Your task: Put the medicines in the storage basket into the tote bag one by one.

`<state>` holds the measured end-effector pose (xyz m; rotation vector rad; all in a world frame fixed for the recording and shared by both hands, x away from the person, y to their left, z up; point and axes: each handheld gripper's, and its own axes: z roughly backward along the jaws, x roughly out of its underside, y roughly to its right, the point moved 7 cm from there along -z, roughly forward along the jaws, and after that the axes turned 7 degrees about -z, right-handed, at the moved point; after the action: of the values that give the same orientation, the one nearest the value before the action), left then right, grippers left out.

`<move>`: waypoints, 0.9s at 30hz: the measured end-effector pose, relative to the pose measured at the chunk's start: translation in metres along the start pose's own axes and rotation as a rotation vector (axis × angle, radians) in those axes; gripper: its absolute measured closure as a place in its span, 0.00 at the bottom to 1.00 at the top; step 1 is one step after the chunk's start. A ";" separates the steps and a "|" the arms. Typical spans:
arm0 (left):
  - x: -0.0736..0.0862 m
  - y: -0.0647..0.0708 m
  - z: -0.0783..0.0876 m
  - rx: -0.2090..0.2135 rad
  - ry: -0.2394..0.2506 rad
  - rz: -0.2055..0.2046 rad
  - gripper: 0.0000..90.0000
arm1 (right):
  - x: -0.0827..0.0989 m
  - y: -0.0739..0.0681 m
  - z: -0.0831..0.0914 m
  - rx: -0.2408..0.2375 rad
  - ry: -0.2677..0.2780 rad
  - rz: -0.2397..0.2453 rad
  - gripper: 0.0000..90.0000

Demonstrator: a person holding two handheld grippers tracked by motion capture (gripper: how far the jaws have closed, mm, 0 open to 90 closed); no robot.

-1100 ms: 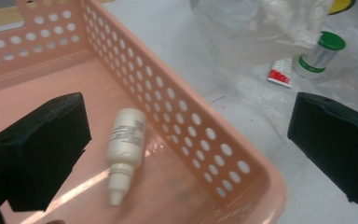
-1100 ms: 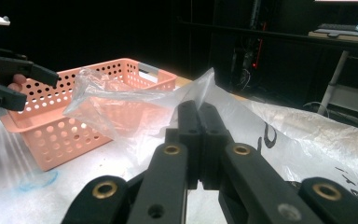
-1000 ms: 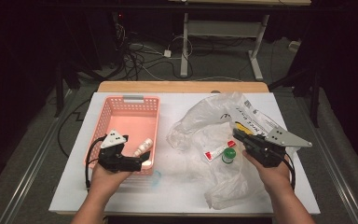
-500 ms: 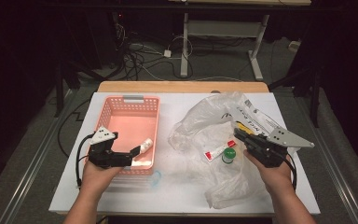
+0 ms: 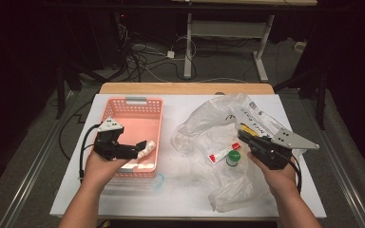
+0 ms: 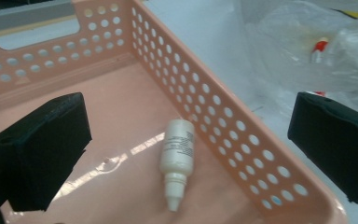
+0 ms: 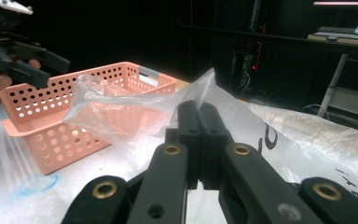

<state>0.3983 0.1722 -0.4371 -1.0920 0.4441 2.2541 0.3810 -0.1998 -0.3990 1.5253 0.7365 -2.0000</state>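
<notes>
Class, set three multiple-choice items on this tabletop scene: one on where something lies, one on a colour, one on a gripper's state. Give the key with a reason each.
1. Where does the small white plastic dropper bottle lie?
A. On the clear plastic bag
B. Inside the pink perforated plastic basket
C. Between the right gripper's jaws

2. What colour is the round cap beside the red-and-white tube?
A. Green
B. Blue
C. Yellow

3. How do the left gripper's jaws stand?
A. Shut on the bottle
B. Shut on the basket wall
C. Open

Key: 1 B, the bottle rests on the basket floor by its side wall. 2 A, the high view shows it green. 3 C, the left gripper view shows both pads wide apart, clear of the bottle.
</notes>
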 end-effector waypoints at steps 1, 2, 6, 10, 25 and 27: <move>-0.001 -0.002 -0.002 0.004 -0.004 0.000 0.00 | 0.000 0.000 0.000 0.000 -0.002 -0.002 1.00; -0.003 -0.004 -0.005 0.010 -0.001 0.003 0.00 | 0.000 0.000 0.000 0.000 -0.001 -0.003 1.00; -0.006 -0.011 -0.014 0.020 -0.020 0.012 0.00 | 0.001 0.000 0.001 0.002 -0.002 -0.005 1.00; -0.004 -0.015 -0.028 0.024 -0.073 0.012 0.00 | 0.001 0.001 0.001 0.003 -0.002 -0.008 1.00; 0.011 -0.019 -0.070 0.065 -0.379 -0.023 0.15 | 0.001 0.002 0.001 0.004 -0.003 -0.007 1.00; 0.013 -0.018 -0.073 0.073 -0.404 -0.020 0.17 | 0.001 0.002 0.002 0.004 -0.003 -0.007 1.00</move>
<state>0.4468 0.1529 -0.4924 -0.5785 0.3406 2.3429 0.3810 -0.2027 -0.4002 1.5239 0.7376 -2.0095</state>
